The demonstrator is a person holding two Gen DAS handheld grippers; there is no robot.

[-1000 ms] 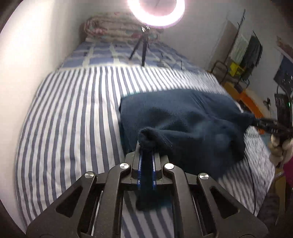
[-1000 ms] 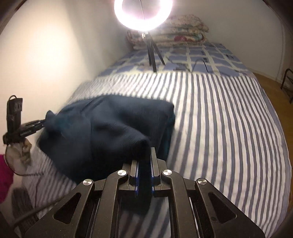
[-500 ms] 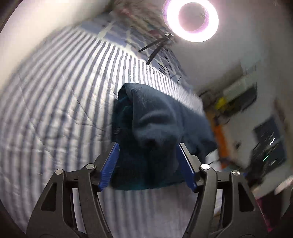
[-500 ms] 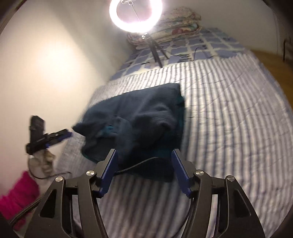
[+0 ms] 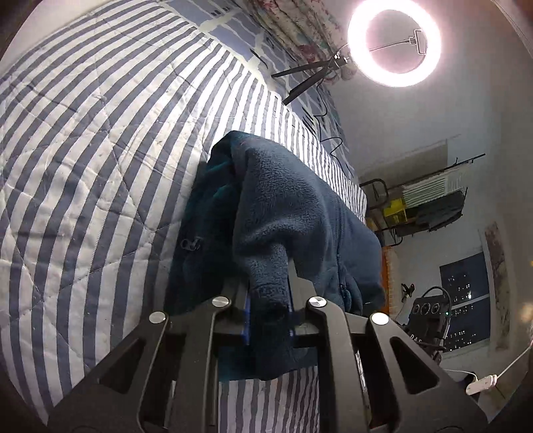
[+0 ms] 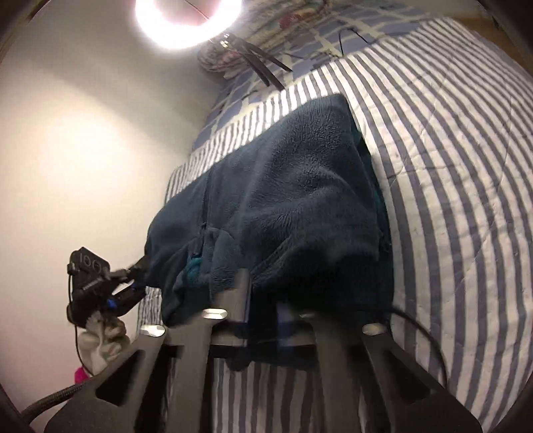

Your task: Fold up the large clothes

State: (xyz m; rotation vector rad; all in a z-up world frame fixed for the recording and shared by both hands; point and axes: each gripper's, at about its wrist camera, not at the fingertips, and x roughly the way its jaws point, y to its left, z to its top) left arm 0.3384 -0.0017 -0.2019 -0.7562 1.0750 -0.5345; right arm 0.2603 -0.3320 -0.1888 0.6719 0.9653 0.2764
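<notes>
A dark navy fleece jacket [image 5: 293, 206] lies folded in a thick bundle on the striped bedspread [image 5: 83, 150]. My left gripper [image 5: 268, 293] is shut on a thick fold of the fleece at its near edge. In the right wrist view the same jacket [image 6: 299, 186] lies across the bed, and my right gripper [image 6: 263, 293] is shut on its near edge. The left gripper [image 6: 133, 276] also shows there at the jacket's left corner, gripping the cloth. A teal lining shows at the folds.
A lit ring light on a tripod [image 5: 393, 43] stands on the bed beyond the jacket, with pillows [image 5: 293, 30] behind it. A wall [image 6: 83, 150] runs along one side of the bed. Shelves and a rack [image 5: 426, 200] stand past the other side.
Both grippers were shut on the jacket, opened over it half a second ago, and are now shut again on its near edge. The jacket now lies folded over on itself.
</notes>
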